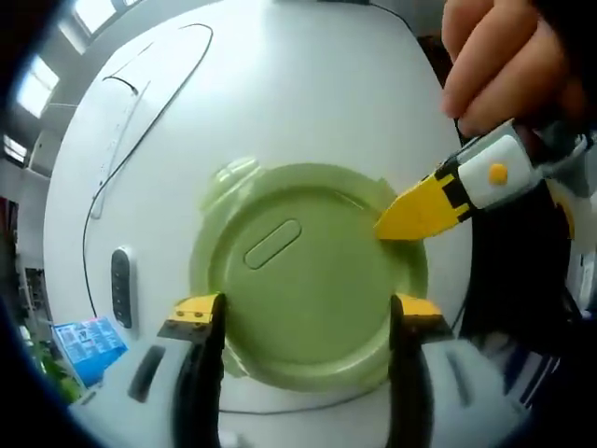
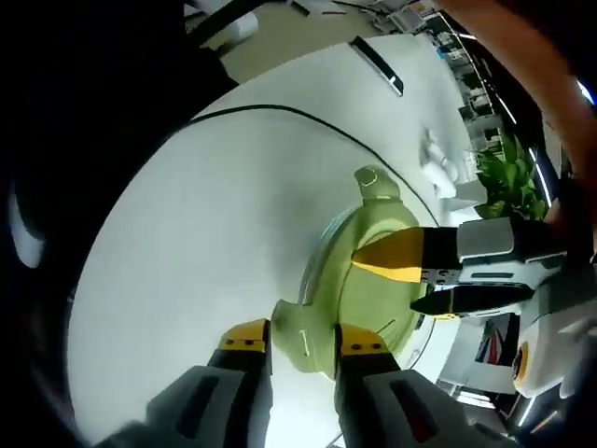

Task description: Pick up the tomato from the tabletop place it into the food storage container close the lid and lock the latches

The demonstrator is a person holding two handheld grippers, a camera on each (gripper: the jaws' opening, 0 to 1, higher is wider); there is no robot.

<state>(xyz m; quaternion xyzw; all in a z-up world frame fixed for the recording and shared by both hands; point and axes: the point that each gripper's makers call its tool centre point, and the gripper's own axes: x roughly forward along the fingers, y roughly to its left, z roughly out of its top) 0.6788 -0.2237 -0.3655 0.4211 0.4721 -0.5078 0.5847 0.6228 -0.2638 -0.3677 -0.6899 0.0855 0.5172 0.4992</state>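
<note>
A round pale-green container with its lid on stands on the white table. My left gripper is open, its yellow-tipped jaws standing wide apart over the lid's near rim. My right gripper comes in from the right, held by a hand, with its tip at the lid's right edge. In the right gripper view my right gripper is closed around a green latch tab at the container's side. The left gripper hovers open over the lid there. Another latch tab sticks out on the far side.
A black cable loops across the table at the left. A dark oblong device and a blue leaflet lie near the left edge. A plant, small white objects and a black bar sit past the container.
</note>
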